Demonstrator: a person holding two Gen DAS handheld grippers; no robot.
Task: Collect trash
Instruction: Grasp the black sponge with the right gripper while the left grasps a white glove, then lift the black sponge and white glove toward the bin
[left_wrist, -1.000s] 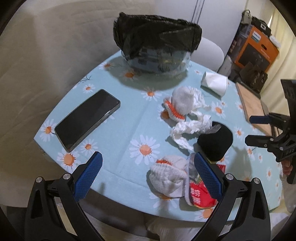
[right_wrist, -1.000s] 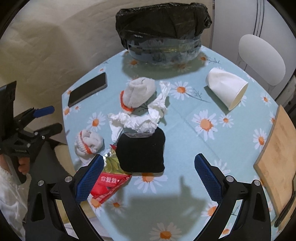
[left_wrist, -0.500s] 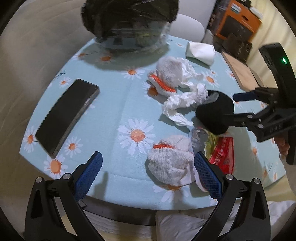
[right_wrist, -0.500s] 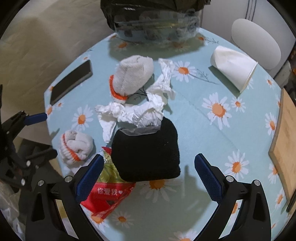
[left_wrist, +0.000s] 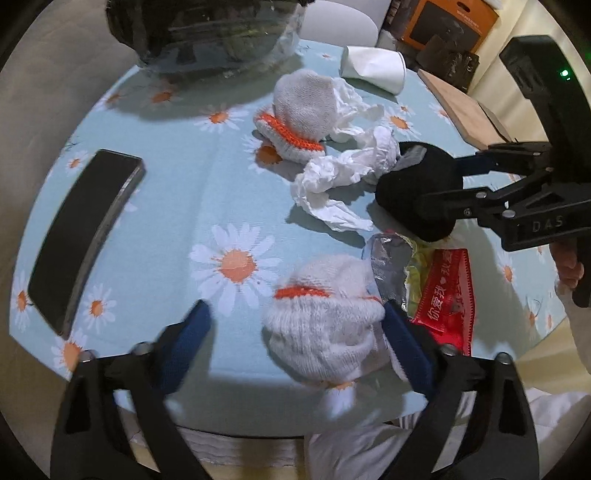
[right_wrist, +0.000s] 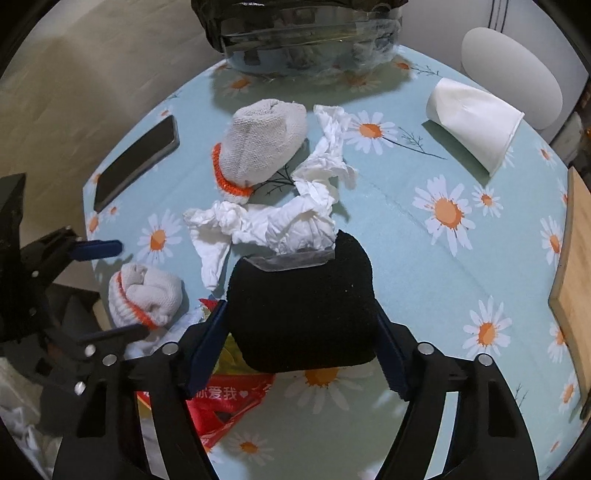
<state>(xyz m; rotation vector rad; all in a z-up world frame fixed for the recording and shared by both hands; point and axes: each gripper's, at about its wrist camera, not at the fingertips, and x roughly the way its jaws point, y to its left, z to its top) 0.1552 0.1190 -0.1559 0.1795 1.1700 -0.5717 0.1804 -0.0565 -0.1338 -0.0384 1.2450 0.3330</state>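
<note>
My left gripper (left_wrist: 295, 332) is open, its fingers on either side of a rolled white sock with an orange band (left_wrist: 325, 325) at the table's near edge. My right gripper (right_wrist: 299, 343) is open around a black cloth roll (right_wrist: 303, 302), its pads close to both sides. A red and yellow snack wrapper (right_wrist: 225, 398) lies under the black roll. Crumpled white tissue (right_wrist: 280, 221) lies behind it. A second white sock (right_wrist: 262, 147) lies further back. The bin with a black bag (right_wrist: 303, 33) stands at the far edge.
A black phone (left_wrist: 85, 229) lies at the left of the daisy-print tablecloth (left_wrist: 184, 206). A tipped white paper cup (right_wrist: 472, 125) lies at the right rear. A wooden board (right_wrist: 576, 280) sits at the right edge. A white chair (right_wrist: 509, 77) stands behind.
Both grippers have moved down and forward. The left now brackets the near white sock. The right now brackets the black roll. Both sets of fingers have narrowed a little.
</note>
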